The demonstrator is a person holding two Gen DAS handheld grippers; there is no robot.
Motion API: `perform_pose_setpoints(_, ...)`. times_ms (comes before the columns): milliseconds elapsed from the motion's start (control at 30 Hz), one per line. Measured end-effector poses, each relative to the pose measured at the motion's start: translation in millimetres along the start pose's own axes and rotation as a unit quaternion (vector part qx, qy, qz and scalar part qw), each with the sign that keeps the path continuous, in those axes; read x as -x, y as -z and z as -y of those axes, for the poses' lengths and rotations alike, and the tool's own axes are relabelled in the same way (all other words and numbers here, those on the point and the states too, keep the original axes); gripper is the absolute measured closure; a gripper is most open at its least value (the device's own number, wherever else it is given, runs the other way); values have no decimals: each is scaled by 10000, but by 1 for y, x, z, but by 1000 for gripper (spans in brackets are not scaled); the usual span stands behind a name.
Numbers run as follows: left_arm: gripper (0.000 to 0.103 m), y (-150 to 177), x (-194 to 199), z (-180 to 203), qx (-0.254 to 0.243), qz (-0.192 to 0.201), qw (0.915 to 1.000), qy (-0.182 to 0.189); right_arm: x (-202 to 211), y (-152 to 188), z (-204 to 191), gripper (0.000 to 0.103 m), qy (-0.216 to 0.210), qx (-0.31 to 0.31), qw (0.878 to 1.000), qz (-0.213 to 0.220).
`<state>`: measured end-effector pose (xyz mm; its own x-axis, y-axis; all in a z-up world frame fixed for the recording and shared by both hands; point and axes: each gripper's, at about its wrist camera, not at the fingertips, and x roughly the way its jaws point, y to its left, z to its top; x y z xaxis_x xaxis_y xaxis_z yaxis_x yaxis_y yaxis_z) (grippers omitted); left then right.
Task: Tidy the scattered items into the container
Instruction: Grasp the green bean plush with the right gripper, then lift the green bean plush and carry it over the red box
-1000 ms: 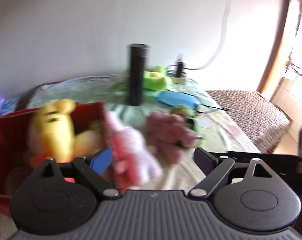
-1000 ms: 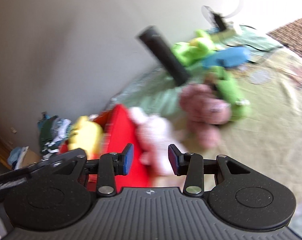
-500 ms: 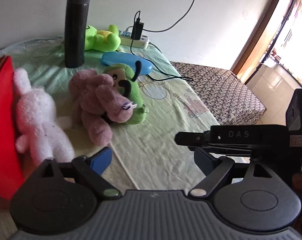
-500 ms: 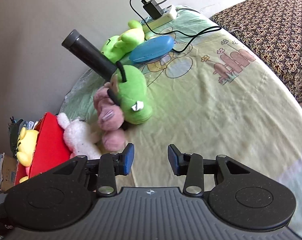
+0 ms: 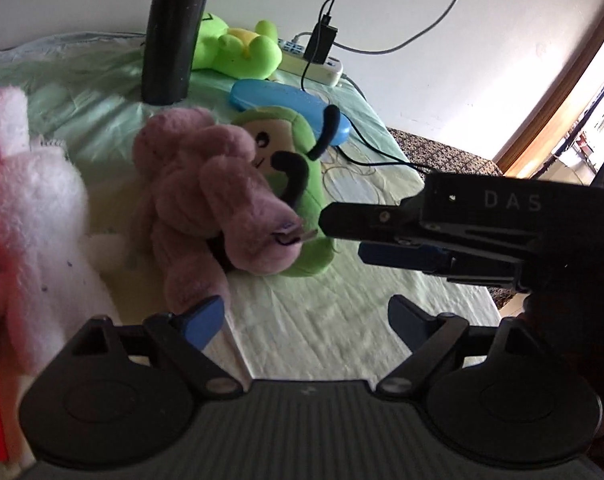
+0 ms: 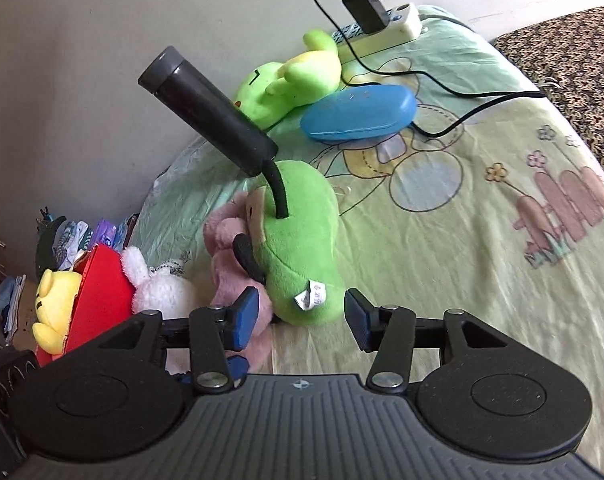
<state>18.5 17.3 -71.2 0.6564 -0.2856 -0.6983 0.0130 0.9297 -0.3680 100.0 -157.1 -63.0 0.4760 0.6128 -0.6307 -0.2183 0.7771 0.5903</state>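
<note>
left gripper point(image 5: 304, 322): spread, empty, purple plush point(image 5: 205, 196) at 11 o'clock | right gripper point(image 6: 302, 316): just opening, unpinched around green plush point(image 6: 302, 240) base | red container point(image 6: 101, 280) at 9 o'clock, bare sheet point(image 6: 482, 280) toward 2 o'clock

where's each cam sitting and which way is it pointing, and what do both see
Left wrist: on the left gripper, looking down along its open fingers at the purple plush; the right gripper juts in from the right.
Right wrist: on the right gripper, jaws just opened, facing the green plush on the bed.
Shared: both plushes, black flask, blue case, white bunny, red container.
</note>
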Motion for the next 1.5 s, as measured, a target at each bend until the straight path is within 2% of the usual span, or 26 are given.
perform_pose_setpoints(133, 15, -13, -2, -8, -96, 181, 9996, -172, -19, -7, 6, 48, -46, -103, 9999, -63)
perform_pose_setpoints(233, 15, -24, -8, -18, 42, 106, 9999, -43, -33, -13, 10, 44, -178, -135, 9997, -125)
perform_pose_setpoints(300, 15, -27, -13, -20, 59, 37, 10000, 32, -41, -15, 10, 35, -285, -106, 9994, -148)
perform_pose_setpoints(367, 15, -29, -21, -18, 41, -17, 10000, 13, -48, -16, 10, 35, -441, -50, 9988, -219)
perform_pose_setpoints(433, 15, -30, -31, -17, 46, -95, 9999, 53, -53, -17, 14, 36, -650, -131, 9973, -312)
perform_pose_setpoints(500, 15, -31, -37, -12, 1, -99, 9999, 57, -58, -17, 19, 49, -941, -332, 9940, -437)
perform_pose_setpoints(667, 15, -33, -41, -2, -53, -130, 9995, 282, -51, -15, 31, 54, -1163, -629, 9900, -481)
perform_pose_setpoints(933, 15, -19, -24, 19, -97, -389, 9956, 851, -15, -2, 37, 54, -1007, -902, 9896, -498)
perform_pose_setpoints(1133, 15, 8, -2, 34, -368, -843, 9865, 1352, 22, 25, 47, 53, -873, -1220, 9867, -628)
perform_pose_setpoints(1367, 15, 37, 22, 30, -329, -953, 9853, 1377, 61, 54, 52, 50, -497, -1261, 9894, -516)
perform_pose_setpoints(1500, 15, 47, 36, 33, -478, -965, 9825, 1516, 76, 67, 54, 47, -246, -1252, 9909, -422)
